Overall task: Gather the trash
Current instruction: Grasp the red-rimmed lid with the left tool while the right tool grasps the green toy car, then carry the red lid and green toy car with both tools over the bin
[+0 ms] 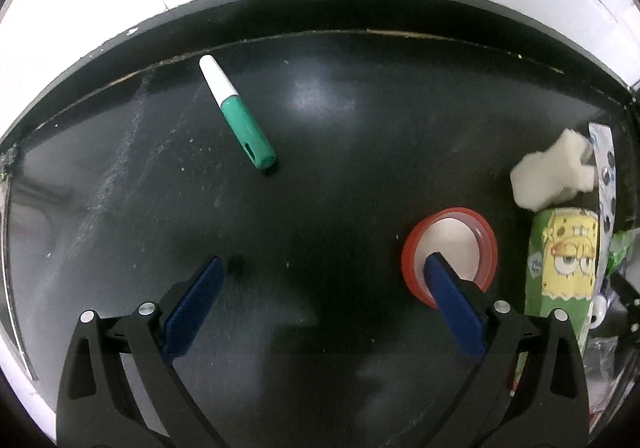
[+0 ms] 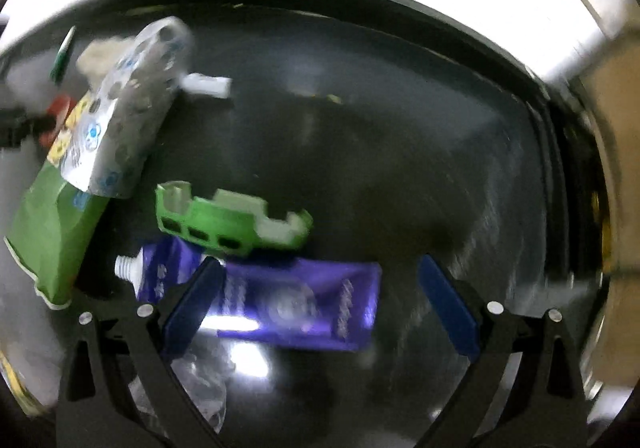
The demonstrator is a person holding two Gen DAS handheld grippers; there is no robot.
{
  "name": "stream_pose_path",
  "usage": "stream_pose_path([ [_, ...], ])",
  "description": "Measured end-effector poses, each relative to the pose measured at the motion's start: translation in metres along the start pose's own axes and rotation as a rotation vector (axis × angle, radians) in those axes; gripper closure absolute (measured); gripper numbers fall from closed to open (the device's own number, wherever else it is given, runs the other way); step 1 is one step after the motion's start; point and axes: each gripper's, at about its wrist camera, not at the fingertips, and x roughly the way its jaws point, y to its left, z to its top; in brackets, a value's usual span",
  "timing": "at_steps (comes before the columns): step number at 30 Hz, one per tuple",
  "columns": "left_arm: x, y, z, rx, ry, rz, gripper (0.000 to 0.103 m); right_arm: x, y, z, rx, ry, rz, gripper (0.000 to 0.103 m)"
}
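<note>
Left hand-held gripper spread wide above the dark surface, holding nothing. Its right blue finger in front of a red-rimmed round lid, covering the lid's near edge; contact impossible to tell. Green and white marker alone farther back, well apart from the rest. At the right edge, a torn piece of white foam above a green cartoon snack packet, partly cut off by the lens border.

Right view blurred by motion. Right hand-held gripper also wide, empty, over a purple tube with white neck; tube's left part hidden behind the left finger. Green plastic shell just behind the tube, touching or overlapping it. Silver blister pack lying over the green packet. Small white piece beside the pack, shape unclear. Crumpled clear plastic under the gripper, hardly readable.
</note>
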Motion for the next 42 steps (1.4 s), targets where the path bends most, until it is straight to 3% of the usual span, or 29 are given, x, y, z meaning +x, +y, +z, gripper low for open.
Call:
stream_pose_path([
  [7,0.0,0.008,0.018,-0.007,-0.002,-0.038,0.006,0.011,0.021,0.029,-0.189,0.016,0.02,0.011],
  [8,0.0,0.007,0.019,-0.006,-0.008,-0.039,0.006,0.013,0.024,0.032,-0.204,0.023,0.043,0.024],
  [9,0.0,0.005,0.019,0.001,-0.019,-0.041,0.009,0.014,0.024,0.034,-0.208,0.032,0.065,0.029],
  [10,-0.003,0.003,0.019,0.015,-0.037,-0.046,0.012,0.014,0.024,0.037,-0.198,0.033,0.109,0.048],
  [12,-0.01,-0.006,0.016,0.056,-0.067,-0.055,0.031,0.015,0.018,0.043,-0.128,0.05,0.206,0.075],
  [13,-0.014,-0.01,0.015,0.073,-0.075,-0.062,0.039,0.016,0.016,0.045,-0.1,0.055,0.219,0.076],
  [15,-0.02,-0.017,0.019,0.079,-0.071,-0.118,0.096,0.018,0.015,0.046,-0.069,0.059,0.22,0.076],
  [19,-0.021,-0.019,0.028,0.026,-0.034,-0.126,0.099,0.017,0.01,0.044,-0.01,0.059,0.218,0.076],
  [24,-0.026,-0.002,0.024,-0.039,-0.01,-0.142,0.099,0.01,-0.028,0.044,0.141,0.013,0.186,0.076],
  [33,-0.053,0.037,0.004,-0.127,-0.052,-0.123,0.099,-0.006,-0.058,0.057,0.24,-0.024,0.114,0.076],
  [40,-0.078,0.091,-0.053,-0.253,-0.098,-0.069,0.099,-0.034,-0.028,0.077,0.169,-0.083,0.141,0.076],
  [42,-0.089,0.115,-0.074,-0.302,-0.109,-0.044,0.099,-0.046,0.008,0.09,0.09,-0.116,0.166,0.076],
])
